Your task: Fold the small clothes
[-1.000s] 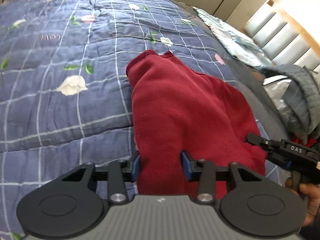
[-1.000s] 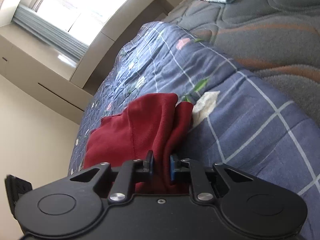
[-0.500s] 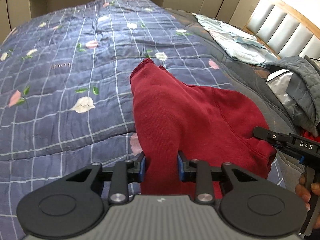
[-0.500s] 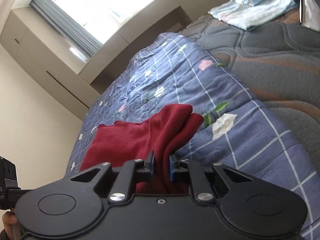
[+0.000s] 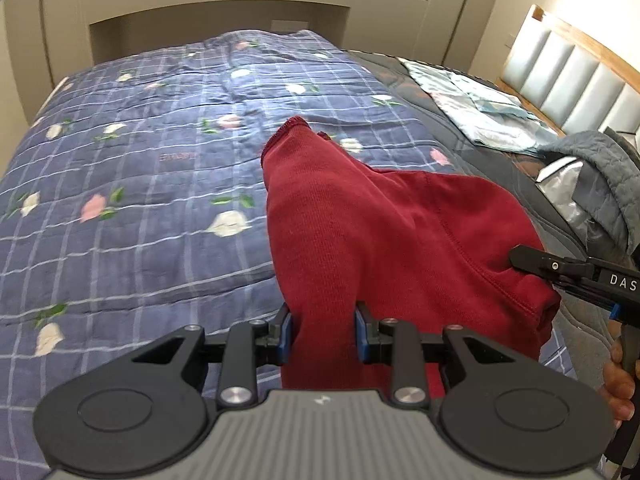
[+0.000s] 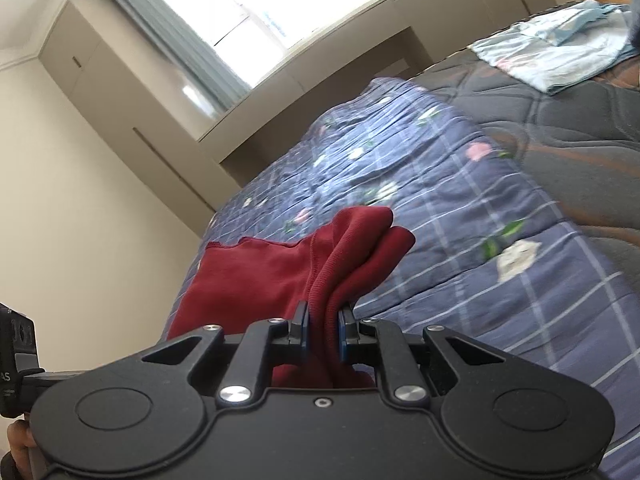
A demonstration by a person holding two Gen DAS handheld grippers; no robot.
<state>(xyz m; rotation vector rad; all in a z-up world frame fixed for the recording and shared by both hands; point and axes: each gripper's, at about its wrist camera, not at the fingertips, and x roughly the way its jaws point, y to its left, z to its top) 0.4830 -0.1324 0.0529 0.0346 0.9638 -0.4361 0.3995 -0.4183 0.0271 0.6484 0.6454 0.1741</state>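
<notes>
Open blue floral quilt [image 5: 140, 168] spreads clear from nine to twelve o'clock. At two o'clock, folded pale bedding [image 5: 480, 116] and a grey quilted jacket [image 5: 600, 184] block passage.

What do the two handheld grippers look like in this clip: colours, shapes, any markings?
Both are black. Left gripper: ribbed grey body, two round black discs, silver screws, blue finger pads. Right gripper: smooth black body, same discs, screws and blue pads; white "DAS" lettering on its side. No sleeves visible.

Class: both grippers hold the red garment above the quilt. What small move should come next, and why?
Probably carry it forward and lay it over: the left gripper and right gripper each pinch the red garment, which hangs bunched over the quilt.
</notes>
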